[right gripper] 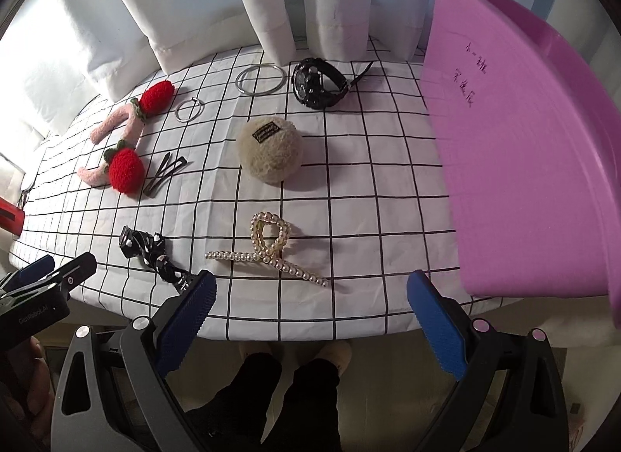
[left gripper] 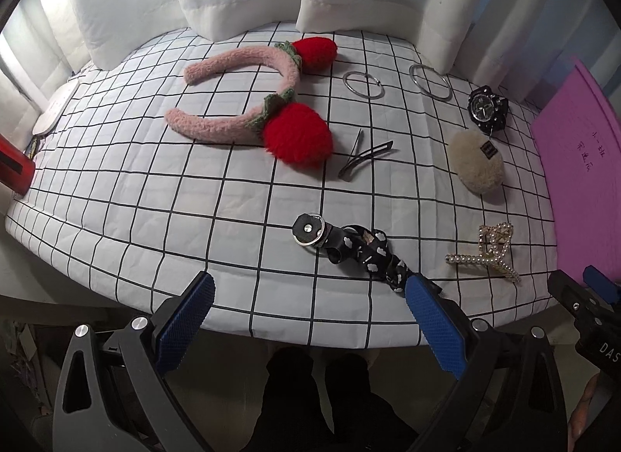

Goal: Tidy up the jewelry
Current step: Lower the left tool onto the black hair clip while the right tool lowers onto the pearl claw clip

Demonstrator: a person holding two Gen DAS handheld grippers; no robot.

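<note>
Both tools are hovering at the near edge of the table (left gripper: pixel 116 219), each with its 2 blue pads spread wide and gripping nothing: the left tool (left gripper: pixel 310 320) is sitting just short of the black patterned ribbon clip (left gripper: pixel 349 246), while the right tool (right gripper: pixel 310 320) is hanging just short of the pearl claw clip (right gripper: pixel 268 246), with the purple bin (right gripper: pixel 524 141) rising beside it to the right. Taking the pearl claw clip as the landmark, the ribbon clip is lying to its left, the beige fluffy clip (right gripper: pixel 269 155) just beyond it, the 2 black hairpins (right gripper: pixel 165 174) and the pink strawberry headband (left gripper: pixel 252 102) beyond and to the left, and the black watch (right gripper: pixel 318 83) with 2 silver rings (right gripper: pixel 260 80) farthest back, near the white curtain (right gripper: pixel 194 5). The likely trouble is crowding: the tools are working close together, so reaching for neighbouring clips could be making them collide. The ribbon's tail is also trailing toward the edge, so a clumsy pinch could be dragging it off.
</note>
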